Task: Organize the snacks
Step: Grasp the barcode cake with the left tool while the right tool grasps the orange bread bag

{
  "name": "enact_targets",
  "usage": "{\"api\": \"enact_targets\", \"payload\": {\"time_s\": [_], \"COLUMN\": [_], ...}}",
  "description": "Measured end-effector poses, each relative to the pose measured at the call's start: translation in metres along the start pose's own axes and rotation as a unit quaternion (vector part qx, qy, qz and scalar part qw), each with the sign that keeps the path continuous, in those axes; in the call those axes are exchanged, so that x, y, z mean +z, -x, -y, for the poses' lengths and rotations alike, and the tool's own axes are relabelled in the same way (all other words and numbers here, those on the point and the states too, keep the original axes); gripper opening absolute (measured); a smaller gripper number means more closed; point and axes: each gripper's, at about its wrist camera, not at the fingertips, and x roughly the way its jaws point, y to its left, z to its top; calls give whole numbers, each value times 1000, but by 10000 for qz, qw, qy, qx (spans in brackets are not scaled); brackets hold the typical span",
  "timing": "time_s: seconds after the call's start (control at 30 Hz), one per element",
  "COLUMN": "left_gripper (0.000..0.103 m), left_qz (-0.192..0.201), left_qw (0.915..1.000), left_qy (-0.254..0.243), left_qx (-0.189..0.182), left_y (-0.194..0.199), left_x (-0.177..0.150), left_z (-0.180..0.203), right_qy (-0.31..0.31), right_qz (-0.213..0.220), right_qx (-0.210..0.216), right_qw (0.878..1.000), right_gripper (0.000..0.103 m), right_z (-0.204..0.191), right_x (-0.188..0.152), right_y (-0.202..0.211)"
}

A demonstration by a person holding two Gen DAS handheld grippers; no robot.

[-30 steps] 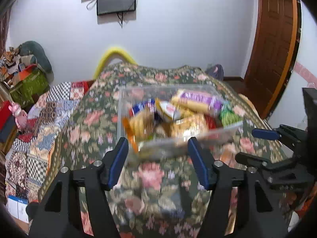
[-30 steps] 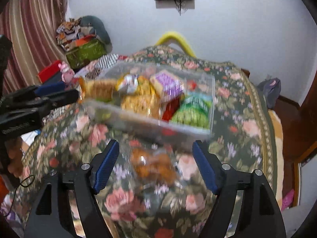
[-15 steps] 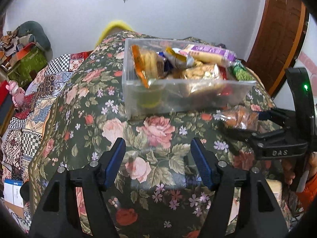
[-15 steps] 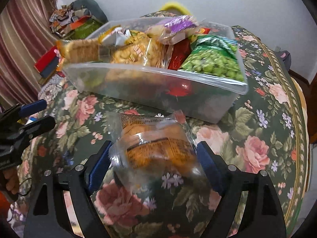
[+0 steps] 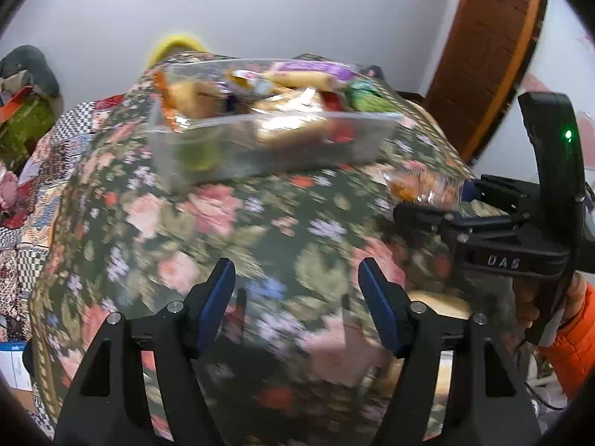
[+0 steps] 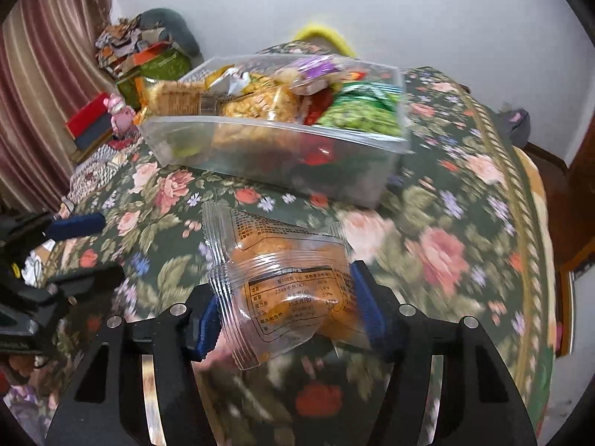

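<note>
- The right tongs [image 6: 286,316] sit at the lower middle of the right wrist view, their blue-padded fingers [image 6: 366,308] pressed in against both sides of a clear snack packet [image 6: 282,290] with an orange snack inside and a printed label facing the camera.
- The packet is held above the flowered surface [image 6: 446,245]; whether its lower edge touches the cloth cannot be told.
- In the left wrist view the same packet [image 5: 420,184] shows at the right middle of the frame, caught at the tip of the right tongs [image 5: 442,204], just beside the near right corner of the clear bin.
- The left tongs [image 5: 295,297] stand wide apart at the lower middle of the left wrist view, with nothing between their blue fingers [image 5: 217,297], only blurred flowered cloth behind.
- A clear bin [image 6: 260,148] rests on the surface in the upper middle of the right wrist view, just beyond the packet and apart from it.
- The bin is heaped with snacks: a green bag [image 6: 360,111] at its right end, a purple-wrapped pack [image 6: 316,68] on top, and yellow and orange bags at the left and centre.
- In the left wrist view the bin [image 5: 267,148] lies in the upper middle, blurred.
- A brown wooden door [image 5: 487,48] fills the upper right of the left wrist view; a striped curtain [image 6: 44,85] hangs at the left of the right wrist view.
</note>
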Motion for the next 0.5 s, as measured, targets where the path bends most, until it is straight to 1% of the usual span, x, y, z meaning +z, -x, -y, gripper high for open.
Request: {"api": "enact_targets", "payload": {"time_s": [0.2, 0.33, 0.43, 0.47, 0.5], "left_gripper": [72, 77, 78, 77, 72], "left_qz": [-140, -380, -647, -669, -657], "left_qw": [9990, 9973, 9955, 9954, 9958], "left_qy": [-350, -387, -498, -518, -509], "left_qx": [-233, -501, -479, -445, -379], "left_y": [8, 2, -14, -18, -21], "left_x": [-15, -27, -41, -44, -48], "left_z": [43, 63, 77, 79, 80], "right_qy": [-312, -426, -522, -552, -563], "right_qz": [161, 286, 363, 395, 414], "right_qx": [-88, -213, -251, -251, -263], "right_qw": [9993, 9985, 9977, 9974, 9972], "right_gripper": [59, 59, 59, 59, 59], "right_z": [15, 18, 21, 22, 22], "right_x": [-21, -33, -36, -36, -37], "right_y": [38, 62, 73, 77, 79]}}
